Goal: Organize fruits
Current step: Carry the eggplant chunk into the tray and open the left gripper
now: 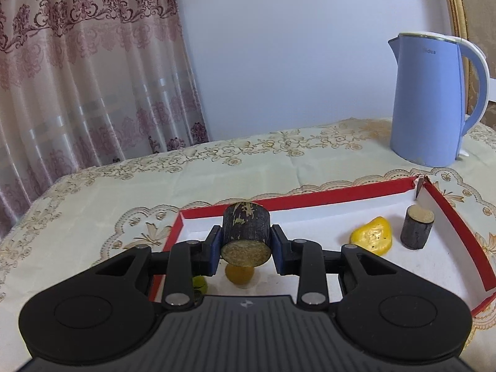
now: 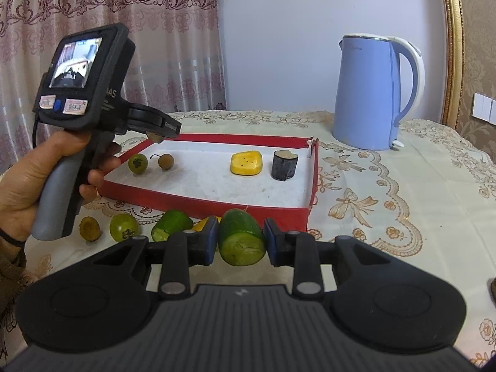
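Observation:
My left gripper (image 1: 246,249) is shut on a dark round stem piece (image 1: 246,235) and holds it above the left part of the red-rimmed white tray (image 1: 341,190). In the tray lie a yellow fruit piece (image 1: 372,238) and a second dark piece (image 1: 417,228); a brown fruit (image 1: 238,276) and a green one (image 1: 200,283) show under the fingers. My right gripper (image 2: 240,240) has its pads against a green cucumber piece (image 2: 240,238), low over the table in front of the tray (image 2: 217,206). The left gripper's body (image 2: 83,93) shows in the right wrist view.
A blue electric kettle (image 2: 369,93) stands behind the tray on the embroidered tablecloth (image 2: 403,217). In front of the tray lie a brown fruit (image 2: 90,228), a green tomato (image 2: 124,228), another cucumber piece (image 2: 172,224) and a yellow bit (image 2: 201,223). A curtain hangs at the left.

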